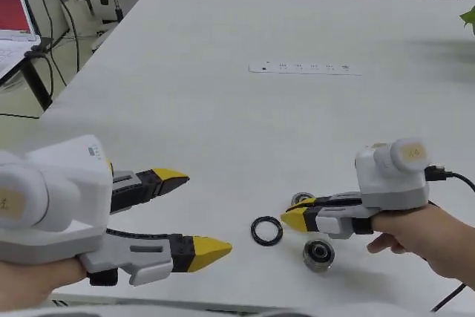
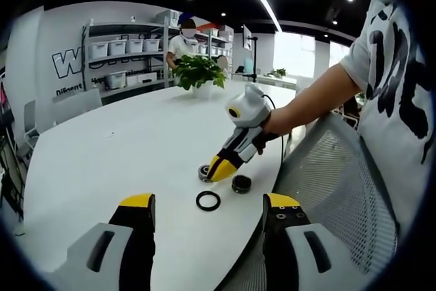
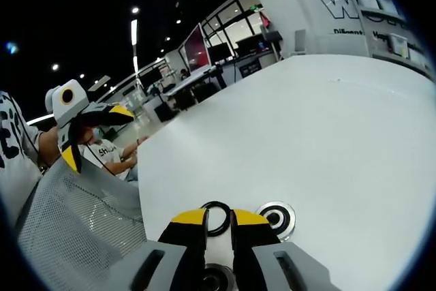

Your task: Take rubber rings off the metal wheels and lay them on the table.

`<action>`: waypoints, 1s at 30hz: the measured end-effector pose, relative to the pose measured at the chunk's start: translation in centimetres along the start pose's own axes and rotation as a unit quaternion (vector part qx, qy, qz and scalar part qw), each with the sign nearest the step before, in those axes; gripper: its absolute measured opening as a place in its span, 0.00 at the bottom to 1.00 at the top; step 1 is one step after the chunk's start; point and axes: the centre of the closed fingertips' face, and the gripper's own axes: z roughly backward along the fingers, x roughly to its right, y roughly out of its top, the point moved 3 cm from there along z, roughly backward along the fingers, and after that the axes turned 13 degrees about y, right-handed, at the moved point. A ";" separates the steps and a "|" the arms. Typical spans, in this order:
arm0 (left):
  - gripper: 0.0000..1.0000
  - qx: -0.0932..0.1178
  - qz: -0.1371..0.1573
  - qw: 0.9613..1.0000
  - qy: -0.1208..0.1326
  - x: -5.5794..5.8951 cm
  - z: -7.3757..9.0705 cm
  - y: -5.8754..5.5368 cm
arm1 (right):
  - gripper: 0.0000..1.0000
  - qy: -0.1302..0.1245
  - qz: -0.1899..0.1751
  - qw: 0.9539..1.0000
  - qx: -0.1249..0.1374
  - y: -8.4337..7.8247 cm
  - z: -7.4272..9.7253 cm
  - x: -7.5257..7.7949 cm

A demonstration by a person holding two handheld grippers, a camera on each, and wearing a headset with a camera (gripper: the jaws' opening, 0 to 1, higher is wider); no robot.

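Rubber ring [image 1: 266, 230] lies flat on table [image 1: 223, 109]; wall lettering [image 2: 68, 65] begins "W".

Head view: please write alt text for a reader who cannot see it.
The closed right tongs reach between two metal wheels on a white table, pointing at a loose black rubber ring. The open left tongs hover nearby.

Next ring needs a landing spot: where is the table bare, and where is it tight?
Bare: the wide stretch between the rubber ring and the power strip, and the table left of the ring toward the left gripper. Tight: around the right gripper, where the ring, near wheel and far wheel cluster.
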 end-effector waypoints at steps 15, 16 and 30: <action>0.61 0.004 -0.005 1.000 0.005 0.3 0.5 0.6 | 0.21 -0.016 0.062 0.998 0.020 1.7 3.7 -2.2; 0.61 0.004 -0.005 1.000 0.006 0.2 0.6 0.6 | 0.22 -0.017 0.065 0.997 0.022 1.7 4.1 -2.5; 0.61 -0.001 -0.011 1.000 0.006 0.4 0.3 0.1 | 0.33 -0.049 0.111 0.993 0.012 0.4 8.4 -5.8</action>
